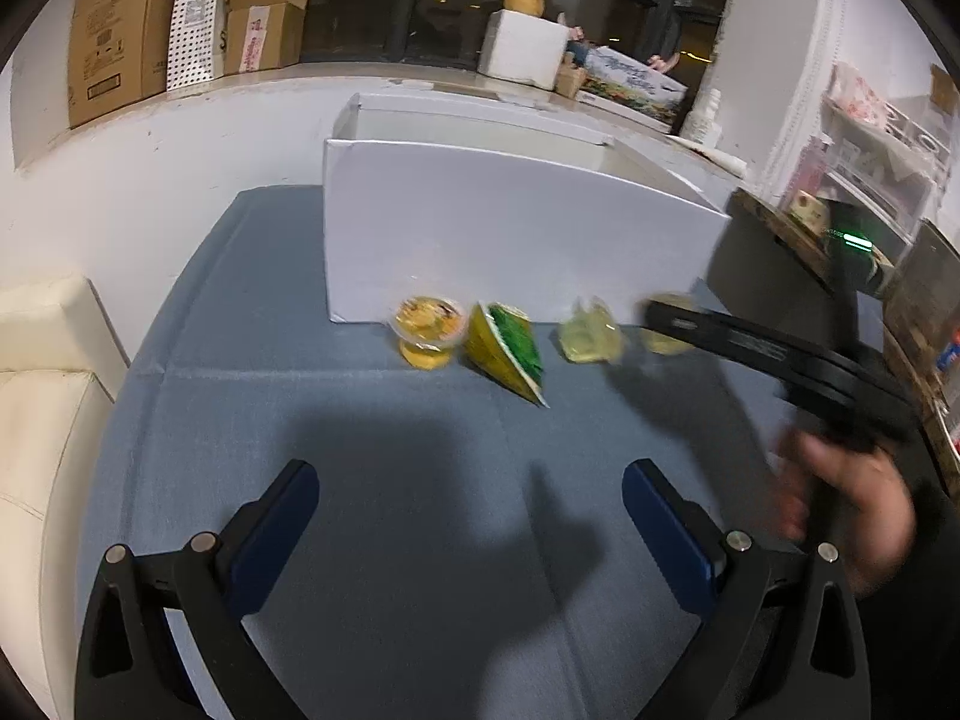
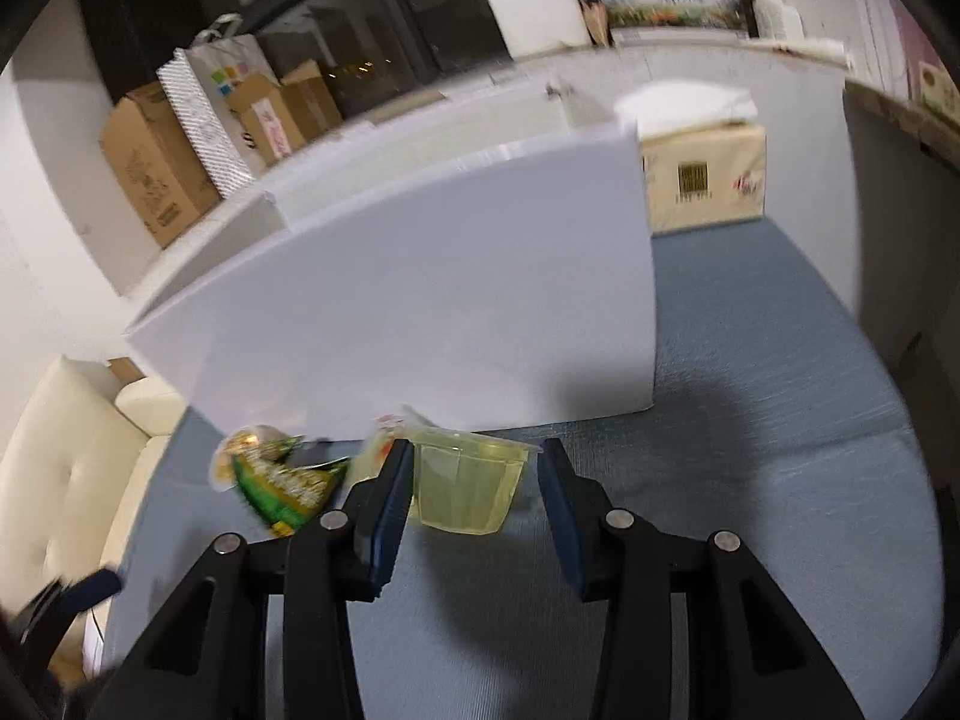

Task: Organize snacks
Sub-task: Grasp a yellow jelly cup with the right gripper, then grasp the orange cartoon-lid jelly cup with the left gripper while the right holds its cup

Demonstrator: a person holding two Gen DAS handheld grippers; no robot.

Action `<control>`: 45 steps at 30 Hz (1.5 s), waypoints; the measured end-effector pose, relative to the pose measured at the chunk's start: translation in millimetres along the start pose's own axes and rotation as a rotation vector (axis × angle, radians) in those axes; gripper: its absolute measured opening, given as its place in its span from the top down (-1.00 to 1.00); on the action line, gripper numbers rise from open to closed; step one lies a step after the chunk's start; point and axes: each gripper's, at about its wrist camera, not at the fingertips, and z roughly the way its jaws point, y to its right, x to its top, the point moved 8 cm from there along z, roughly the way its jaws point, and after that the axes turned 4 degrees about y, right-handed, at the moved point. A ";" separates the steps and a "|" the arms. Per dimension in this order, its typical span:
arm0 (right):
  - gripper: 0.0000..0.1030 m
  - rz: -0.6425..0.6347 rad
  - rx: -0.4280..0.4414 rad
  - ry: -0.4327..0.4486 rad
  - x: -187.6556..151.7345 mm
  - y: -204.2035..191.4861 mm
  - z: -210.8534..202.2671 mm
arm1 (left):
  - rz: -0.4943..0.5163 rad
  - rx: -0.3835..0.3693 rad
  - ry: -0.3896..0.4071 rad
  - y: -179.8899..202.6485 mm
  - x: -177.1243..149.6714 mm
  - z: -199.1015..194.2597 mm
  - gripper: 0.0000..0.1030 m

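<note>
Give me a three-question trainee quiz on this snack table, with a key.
1. True or false: the right gripper is shut on the pale yellow jelly cup.
2. Multiple choice: the green and yellow snack packet lies (A) inside the white box, (B) on the blue cloth in front of it, (C) in the left gripper.
3. Which snack sits immediately left of that packet in the left wrist view?

Key: 1 false, its fingers straddle the cup with a gap; 2 B; 3 the orange jelly cup.

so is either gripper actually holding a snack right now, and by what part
Nothing is held yet. The right gripper is open, its fingers either side of the pale yellow jelly cup on the table, not clamped. The left gripper is open over bare cloth.
</note>
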 end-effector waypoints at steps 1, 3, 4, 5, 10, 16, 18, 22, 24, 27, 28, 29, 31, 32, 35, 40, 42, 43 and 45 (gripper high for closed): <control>0.11 -0.004 0.008 0.010 0.1 -1.0 -9.3 | -0.002 0.013 0.001 -4.6 5.3 6.0 -1.00; 0.11 -0.013 0.034 0.028 -2.5 -2.7 -30.3 | -0.006 0.022 -0.011 -10.2 10.7 17.2 -1.00; 0.11 -0.022 0.040 0.041 -3.3 -4.9 -41.6 | -0.004 0.030 -0.016 -13.8 13.9 23.6 -1.00; 0.11 -0.031 0.047 0.052 -5.1 -6.3 -54.0 | 0.016 0.061 -0.025 -18.5 17.3 31.8 -1.00; 0.11 -0.049 0.060 0.089 -7.3 -16.9 -80.9 | 0.096 0.125 -0.039 -26.0 31.9 62.1 -1.00; 0.11 -0.016 0.067 0.095 -13.1 -14.3 -87.0 | 0.113 0.189 -0.049 -25.1 41.3 86.0 -1.00; 0.11 -0.019 0.058 0.088 -15.9 -11.9 -84.9 | 0.100 0.192 -0.058 -25.4 43.8 96.5 -0.99; 0.11 -0.005 0.060 0.085 -19.7 -8.7 -84.8 | 0.081 0.182 -0.072 -24.5 48.4 108.6 -0.70; 0.11 -0.005 0.060 0.083 -20.4 -8.0 -84.8 | 0.065 0.168 -0.077 -23.8 48.4 110.5 -0.43; 0.11 -0.004 0.061 0.084 -20.1 -8.7 -84.7 | 0.068 0.140 -0.085 -20.4 46.7 111.0 0.04; 0.11 -0.007 0.060 0.084 -20.5 -9.3 -84.1 | 0.066 0.128 -0.082 -22.4 48.1 112.0 0.19; 0.11 -0.009 0.062 0.081 -21.3 -10.6 -83.5 | 0.062 0.127 -0.077 -22.9 47.8 110.8 0.29; 0.11 -0.014 0.064 0.080 -22.9 -12.4 -83.0 | 0.051 0.106 -0.071 -23.4 47.7 108.3 0.29; 0.11 -0.015 0.065 0.077 -23.7 -13.4 -82.4 | 0.050 0.105 -0.068 -24.5 47.4 106.7 0.29; 0.11 -0.019 0.069 0.076 -24.6 -16.1 -82.3 | 0.047 0.094 -0.058 -26.5 46.7 101.2 0.29; 0.11 -0.021 0.075 0.082 -24.2 -20.4 -85.8 | 0.035 0.065 -0.033 -27.4 40.6 75.2 0.29; 0.11 -0.019 0.082 0.085 -22.8 -21.5 -87.9 | 0.032 0.047 -0.003 -23.5 39.3 58.4 0.29; 0.11 -0.020 0.083 0.090 -21.9 -22.8 -89.3 | 0.031 0.041 0.015 -21.4 39.3 48.3 0.29; 0.11 -0.023 0.095 0.094 -21.3 -26.8 -92.8 | 0.034 0.020 0.047 -15.1 38.0 26.0 0.29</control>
